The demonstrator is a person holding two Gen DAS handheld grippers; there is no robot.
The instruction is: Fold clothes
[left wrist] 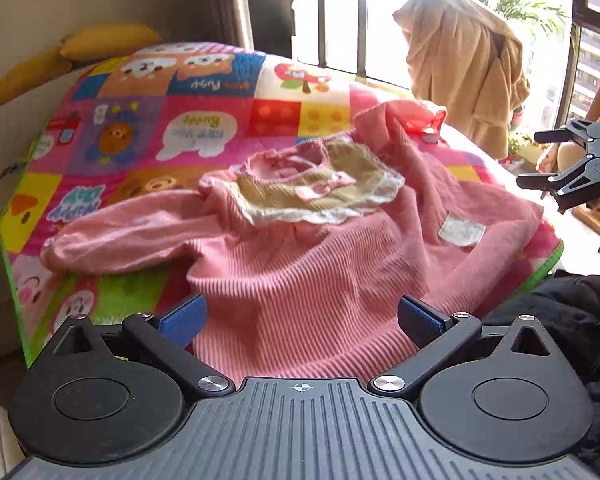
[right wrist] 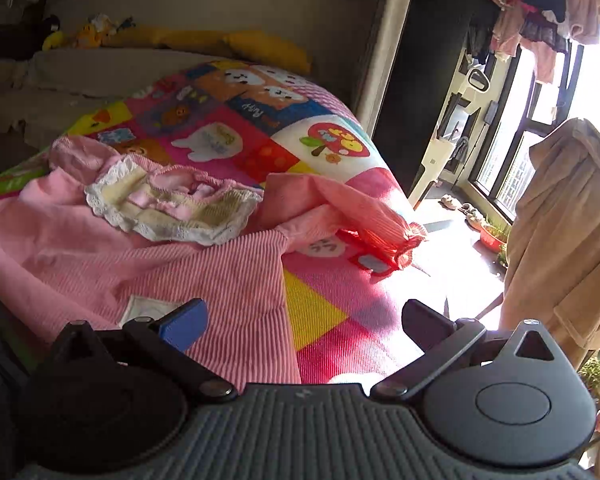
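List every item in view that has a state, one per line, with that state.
Left gripper: open, holding nothing, just over the hem.
Right gripper: open, holding nothing.
Pink dress: unfolded, spread face up on the quilt.
Left sleeve: stretched out sideways.
Right sleeve: stretched out toward the quilt's edge.
Lace collar: rumpled.
Patchwork quilt: spread flat.
Tan robe: hanging by the window.
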